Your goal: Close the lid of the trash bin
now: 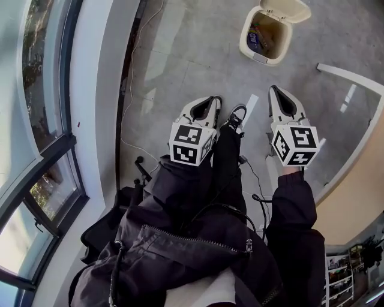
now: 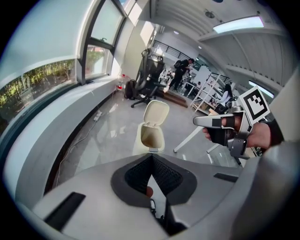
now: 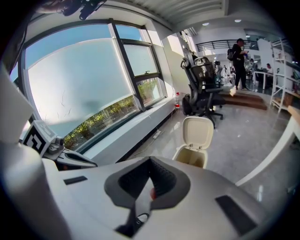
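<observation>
Head view: trash bin (image 1: 245, 37) lid (image 1: 289, 9) up; left gripper (image 1: 214, 99), right gripper (image 1: 273, 89) fingers pressed together.

One trash bin (image 1: 245, 39), two grippers (image 1: 213, 101) (image 1: 273, 90), one office chair (image 3: 204, 86).

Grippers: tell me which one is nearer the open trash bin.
The right gripper: in the head view it sits almost directly below the trash bin; the left gripper lies farther aside.
</observation>
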Tool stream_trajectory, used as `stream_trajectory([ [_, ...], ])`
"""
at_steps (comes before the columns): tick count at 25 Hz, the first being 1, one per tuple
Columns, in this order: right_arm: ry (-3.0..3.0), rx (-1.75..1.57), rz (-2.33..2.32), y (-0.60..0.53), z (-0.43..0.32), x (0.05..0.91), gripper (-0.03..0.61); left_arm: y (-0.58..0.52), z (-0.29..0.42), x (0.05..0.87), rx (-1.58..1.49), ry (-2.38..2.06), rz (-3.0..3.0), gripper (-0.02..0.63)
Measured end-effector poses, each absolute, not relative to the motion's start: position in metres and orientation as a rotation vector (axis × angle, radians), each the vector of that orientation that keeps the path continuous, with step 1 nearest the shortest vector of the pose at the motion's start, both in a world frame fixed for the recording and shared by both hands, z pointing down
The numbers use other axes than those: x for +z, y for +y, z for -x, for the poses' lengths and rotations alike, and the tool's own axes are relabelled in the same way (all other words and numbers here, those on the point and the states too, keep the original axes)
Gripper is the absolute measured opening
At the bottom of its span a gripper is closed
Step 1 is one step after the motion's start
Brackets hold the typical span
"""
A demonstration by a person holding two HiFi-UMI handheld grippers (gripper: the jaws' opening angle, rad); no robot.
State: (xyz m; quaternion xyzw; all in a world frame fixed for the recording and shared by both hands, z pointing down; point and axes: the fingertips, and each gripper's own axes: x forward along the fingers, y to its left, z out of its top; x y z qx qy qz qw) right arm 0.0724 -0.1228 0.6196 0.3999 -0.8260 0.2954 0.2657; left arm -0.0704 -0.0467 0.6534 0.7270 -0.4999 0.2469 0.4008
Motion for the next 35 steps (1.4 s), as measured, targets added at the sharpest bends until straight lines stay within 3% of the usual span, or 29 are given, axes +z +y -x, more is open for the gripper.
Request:
stream_trajectory([
  [21,-2.204,0.771,-1.048,-0.173,-0.065,0.703,0.005,-0.013,0.089,0.728,0.668,-1.211,-1.733,-0.005],
  [35,-2.187,0.568,-1.118,-0.335,-0.106,0.699,0.005,-0.021,0.089,0.735,0.66,-1.193,-1.702,-0.005],
])
